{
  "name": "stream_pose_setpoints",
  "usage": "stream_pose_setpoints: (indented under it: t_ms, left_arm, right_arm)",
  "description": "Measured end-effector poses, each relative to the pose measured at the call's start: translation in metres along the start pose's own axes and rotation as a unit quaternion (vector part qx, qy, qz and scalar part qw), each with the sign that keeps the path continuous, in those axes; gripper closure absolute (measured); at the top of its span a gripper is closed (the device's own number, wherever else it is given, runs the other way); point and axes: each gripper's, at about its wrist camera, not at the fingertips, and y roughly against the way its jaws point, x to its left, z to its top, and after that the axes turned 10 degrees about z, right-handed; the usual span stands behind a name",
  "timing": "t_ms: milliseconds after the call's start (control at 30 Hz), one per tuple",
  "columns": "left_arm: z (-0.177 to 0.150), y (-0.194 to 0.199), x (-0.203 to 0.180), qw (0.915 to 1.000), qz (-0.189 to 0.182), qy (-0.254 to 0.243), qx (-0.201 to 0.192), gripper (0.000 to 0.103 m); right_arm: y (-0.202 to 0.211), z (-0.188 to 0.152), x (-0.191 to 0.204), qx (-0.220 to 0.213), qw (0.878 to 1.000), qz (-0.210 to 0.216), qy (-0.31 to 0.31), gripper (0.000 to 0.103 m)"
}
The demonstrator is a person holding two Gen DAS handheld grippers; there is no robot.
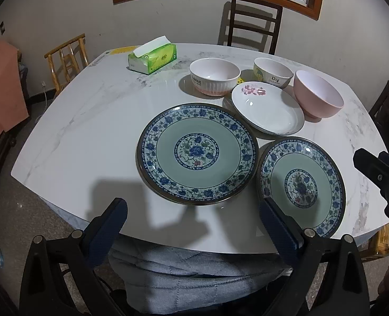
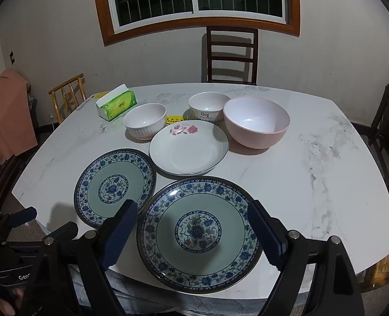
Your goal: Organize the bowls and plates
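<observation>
Two blue-and-green floral plates lie on the white marble table (image 1: 76, 137): one (image 1: 197, 152) (image 2: 114, 185) to the left, one (image 1: 301, 187) (image 2: 198, 233) at the near edge. Behind them sits a white plate with a pink flower (image 1: 267, 108) (image 2: 189, 148). Further back stand a ribbed white bowl (image 1: 214, 79) (image 2: 145, 121), a "Dog" bowl (image 1: 272, 72) (image 2: 207, 106) and a pink bowl (image 1: 318, 97) (image 2: 256, 122). My left gripper (image 1: 194, 223) is open and empty above the near edge. My right gripper (image 2: 193, 226) is open over the near floral plate, touching nothing.
A green tissue box (image 1: 152, 58) (image 2: 116, 105) stands at the far left of the table. A dark chair (image 2: 231, 55) is behind the table, a wooden chair (image 1: 66, 60) at the left, more chairs at the right. A small yellow item (image 2: 174, 119) lies between the bowls.
</observation>
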Motion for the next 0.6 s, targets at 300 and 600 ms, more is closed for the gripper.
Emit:
stream_pose_setpoints:
  t_ms: [300,600]
  left_arm:
    - [0.0001,-0.0008,-0.0012,1.0000,0.002,-0.002,0.003,0.004]
    - [-0.0008,-0.0011,-0.0017,1.0000,0.004,-0.004,0.005,0.004]
  right_arm:
    - [0.0004,0.0000,0.0004,0.002,1.000,0.000,0.001,0.016]
    - [-0.0016,-0.0033,0.0014,0.005,1.000,0.000,0.000,0.016]
